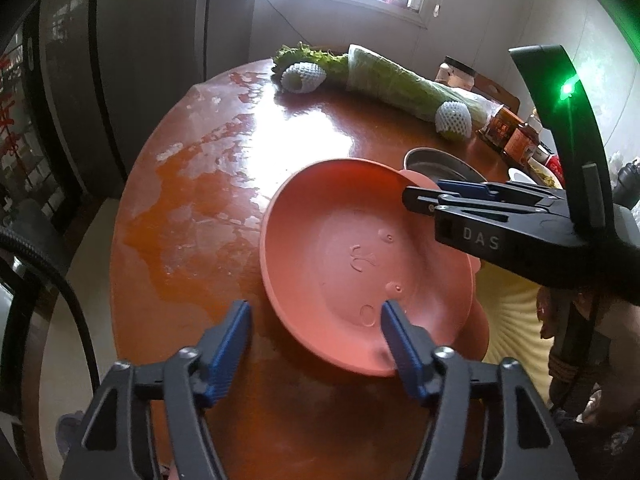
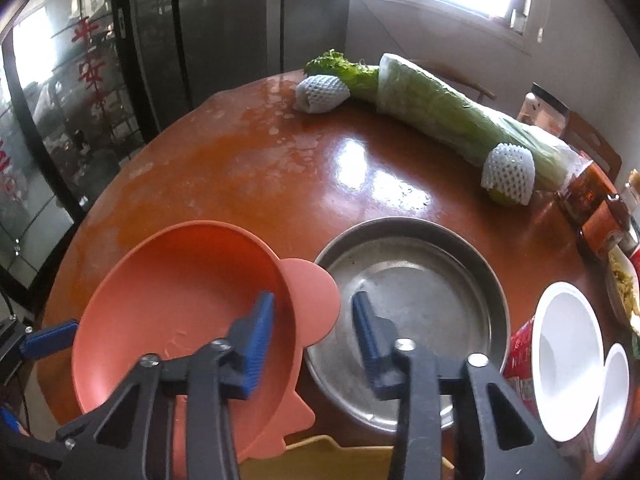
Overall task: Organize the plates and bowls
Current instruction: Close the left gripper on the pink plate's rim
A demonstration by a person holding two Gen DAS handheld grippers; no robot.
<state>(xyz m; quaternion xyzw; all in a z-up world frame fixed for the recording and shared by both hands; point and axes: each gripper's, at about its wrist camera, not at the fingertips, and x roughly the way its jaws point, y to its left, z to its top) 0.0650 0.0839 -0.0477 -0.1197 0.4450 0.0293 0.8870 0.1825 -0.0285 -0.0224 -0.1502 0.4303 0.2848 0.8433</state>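
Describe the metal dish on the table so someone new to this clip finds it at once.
On the round reddish-brown table, look along the near edge, between the salmon-pink plate and the larger white bowl. The steel pan sits there: round, shallow, flat-bottomed and empty. It is the only bare grey metal dish nearby.

The round reddish-brown surface [image 2: 280, 184] is glossy, with worn pale patches. On it lie a pink bowl [image 2: 172, 300], a metal pan [image 2: 420, 280], white bowls [image 2: 568, 364], wrapped cabbage [image 2: 440, 108], two foam-netted fruits [image 2: 508, 172] and bottles [image 2: 592, 200].
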